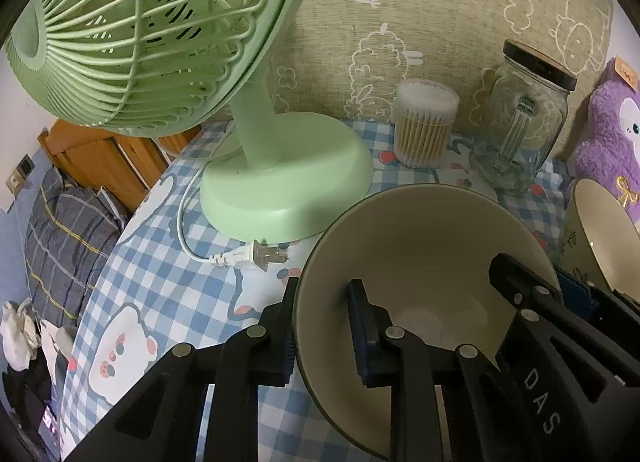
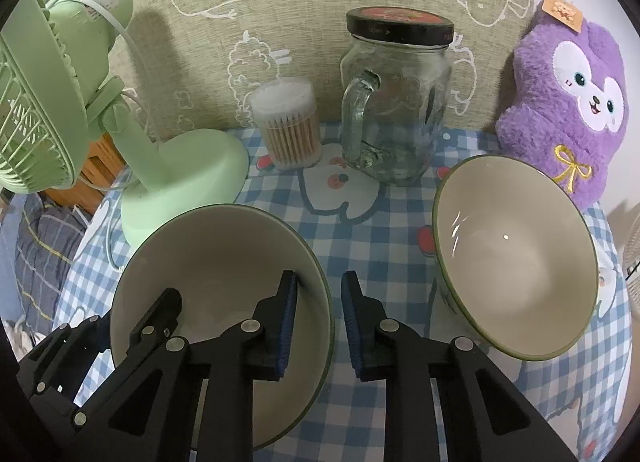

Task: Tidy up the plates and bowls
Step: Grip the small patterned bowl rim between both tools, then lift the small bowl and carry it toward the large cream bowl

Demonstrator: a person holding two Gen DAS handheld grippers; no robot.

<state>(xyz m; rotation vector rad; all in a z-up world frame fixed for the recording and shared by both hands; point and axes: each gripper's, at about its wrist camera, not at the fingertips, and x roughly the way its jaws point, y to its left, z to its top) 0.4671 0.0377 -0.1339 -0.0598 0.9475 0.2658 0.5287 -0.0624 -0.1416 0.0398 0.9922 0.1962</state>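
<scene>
- The step in hand looks like a two-handed grasp of the near bowl (image 2: pixel 216 262), the cream one with a dark green rim that sits on the checked tablecloth (image 2: pixel 360 230) just in front of the green fan (image 2: pixel 176 182).
- The left gripper (image 1: pixel 320 326) straddles that bowl's rim on the side toward the fan: one finger inside, one outside, and the jaws drawn in on the wall.
- The right gripper (image 2: pixel 320 322) straddles the opposite rim, the side away from the fan, jaws likewise narrowed on it. From this angle a thin gap at the outer pad may remain, so I judge it clamped rather than see it plainly.
- The second bowl (image 2: pixel 516 262) lies further from the fan, tilted on its side with its mouth toward the cameras, near the purple plush toy (image 2: pixel 560 110) and apart from the near bowl.
- Beyond the fan's base, the cotton swab tub (image 2: pixel 290 126) and the glass jar (image 2: pixel 396 102) stand against the backdrop.
- Next, I'd judge, comes a level lift with both hands together, then carrying the bowl away from the fan to nest with the tilted one, which probably needs righting first.
</scene>
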